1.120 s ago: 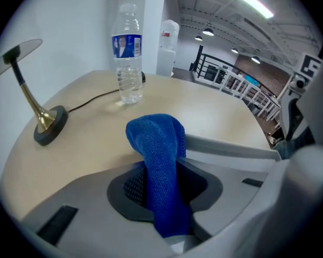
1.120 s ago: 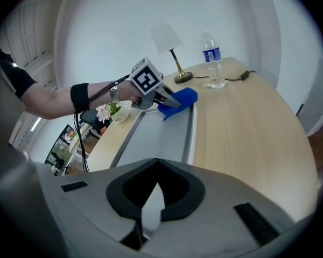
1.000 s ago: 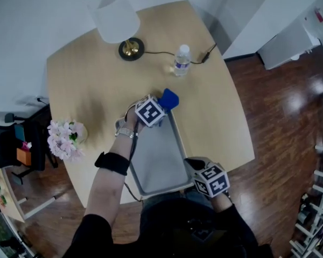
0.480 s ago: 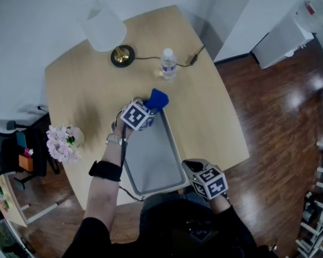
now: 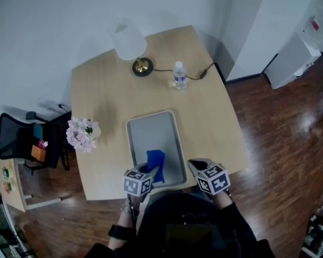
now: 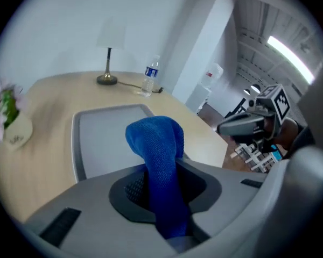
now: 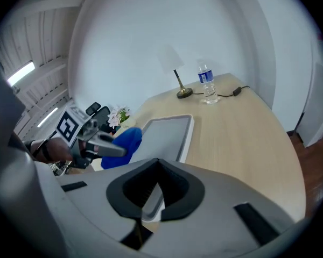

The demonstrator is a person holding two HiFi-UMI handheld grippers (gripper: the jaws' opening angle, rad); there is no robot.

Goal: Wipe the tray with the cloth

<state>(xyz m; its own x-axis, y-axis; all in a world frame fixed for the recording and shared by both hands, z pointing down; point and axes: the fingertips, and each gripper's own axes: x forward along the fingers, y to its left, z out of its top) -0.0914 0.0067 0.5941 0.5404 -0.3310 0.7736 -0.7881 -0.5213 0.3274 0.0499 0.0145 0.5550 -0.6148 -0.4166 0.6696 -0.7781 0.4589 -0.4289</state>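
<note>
The grey tray (image 5: 153,133) lies lengthwise on the wooden table (image 5: 107,90). My left gripper (image 5: 149,172) is at the tray's near end, shut on the blue cloth (image 5: 156,163). Its jaws have just been closing on the cloth. In the left gripper view the cloth (image 6: 157,144) runs up between the jaws and flops forward over the tray (image 6: 105,138). My right gripper (image 5: 194,165) is beside the tray's near right corner with its tips together. In the right gripper view the tray's rim (image 7: 151,200) shows in the gap behind the tips; whether they pinch it I cannot tell.
At the table's far side stand a white lamp (image 5: 130,42) with its cable and a water bottle (image 5: 178,75). A pot of pink flowers (image 5: 81,133) sits near the left edge. A black office chair (image 5: 16,141) stands left of the table.
My left gripper has carried the blue cloth from the tray's far end back to its near end and rolled over. The right gripper has stayed by the near right corner.
</note>
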